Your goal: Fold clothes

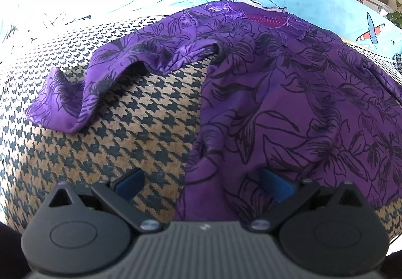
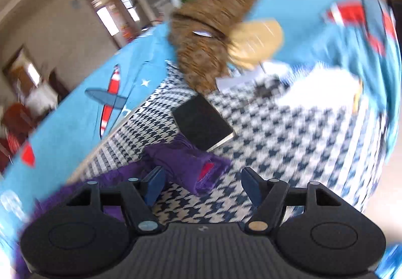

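A purple floral garment [image 1: 289,93] lies spread on a houndstooth-covered surface [image 1: 120,128], one sleeve [image 1: 83,93] flung left, ready for folding. The left gripper [image 1: 203,186] hovers wide and empty over its near hem. The right gripper [image 2: 203,183], blurred, also gapes empty beside the bunched right sleeve [image 2: 186,166].
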`<state>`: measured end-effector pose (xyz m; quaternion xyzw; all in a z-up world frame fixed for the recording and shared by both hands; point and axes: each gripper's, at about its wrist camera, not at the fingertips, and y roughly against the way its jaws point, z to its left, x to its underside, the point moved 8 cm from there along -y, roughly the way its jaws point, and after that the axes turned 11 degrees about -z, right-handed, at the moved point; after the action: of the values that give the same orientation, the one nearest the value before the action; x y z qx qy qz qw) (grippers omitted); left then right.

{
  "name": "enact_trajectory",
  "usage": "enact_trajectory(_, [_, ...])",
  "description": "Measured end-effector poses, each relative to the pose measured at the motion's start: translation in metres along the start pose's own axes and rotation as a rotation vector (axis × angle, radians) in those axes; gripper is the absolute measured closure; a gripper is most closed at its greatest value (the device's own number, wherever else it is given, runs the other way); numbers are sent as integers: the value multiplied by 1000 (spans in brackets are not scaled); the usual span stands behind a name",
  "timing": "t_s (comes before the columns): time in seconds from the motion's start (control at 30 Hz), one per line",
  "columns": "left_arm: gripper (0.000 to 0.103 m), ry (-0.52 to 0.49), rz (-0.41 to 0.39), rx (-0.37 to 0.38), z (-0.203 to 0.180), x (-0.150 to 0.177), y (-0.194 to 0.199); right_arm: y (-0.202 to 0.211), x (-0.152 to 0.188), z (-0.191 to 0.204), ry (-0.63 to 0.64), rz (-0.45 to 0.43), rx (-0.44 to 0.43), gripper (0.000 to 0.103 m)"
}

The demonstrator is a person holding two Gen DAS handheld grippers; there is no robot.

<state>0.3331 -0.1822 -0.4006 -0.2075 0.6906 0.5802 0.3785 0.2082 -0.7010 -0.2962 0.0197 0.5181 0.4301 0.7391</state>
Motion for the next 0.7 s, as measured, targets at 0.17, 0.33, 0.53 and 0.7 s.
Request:
enact_trajectory(0.17, [0,-20,-2,-4,-4,2,-2,-9,-2,-2,-111,-4,-30,36])
enact_trajectory(0.33, [0,-33,-6,-6,-6,2,-3,-20,-6,5,-120,-42,-37,37])
enact_trajectory(0.53, [0,-40,-9,-8,-7,2,-4,-41,-3,2,-162,-16,-31,82])
enact_trajectory(0.7, [0,-45,-11,-8,-7,2,-5,-21,-22,26,18,-163,-69,94])
